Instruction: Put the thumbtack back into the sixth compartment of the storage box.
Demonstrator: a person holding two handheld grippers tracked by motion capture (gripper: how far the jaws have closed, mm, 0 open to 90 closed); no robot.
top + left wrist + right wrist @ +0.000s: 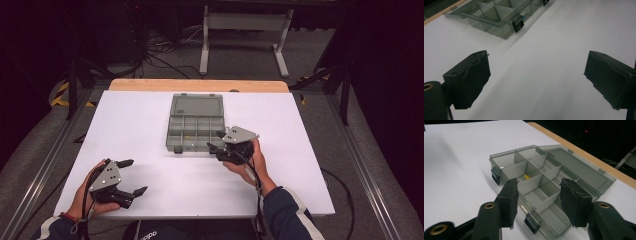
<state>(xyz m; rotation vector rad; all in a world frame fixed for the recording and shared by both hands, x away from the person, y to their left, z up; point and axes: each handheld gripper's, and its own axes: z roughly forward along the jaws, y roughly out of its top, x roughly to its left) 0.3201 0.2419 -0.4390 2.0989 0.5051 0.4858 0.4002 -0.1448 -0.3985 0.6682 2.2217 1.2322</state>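
A smoky grey compartment box (195, 125) lies open on the white table, its lid (196, 106) folded flat toward the far side. My right gripper (216, 140) hovers at the box's near right corner, open. In the right gripper view its jaws (539, 187) straddle the dividers of the box (506, 161), where a small yellow piece (526, 177) lies in one compartment. My left gripper (136, 176) rests at the front left of the table, open and holding nothing. In the left gripper view its jaws (537, 62) stand wide over bare table, with the box (494, 15) farther off.
Two black latches (496, 176) sit on the box's front wall. A wooden strip (200, 85) edges the table's far side. Metal rails (45, 160) run along both sides. A white stand (245, 30) and cables lie on the floor beyond.
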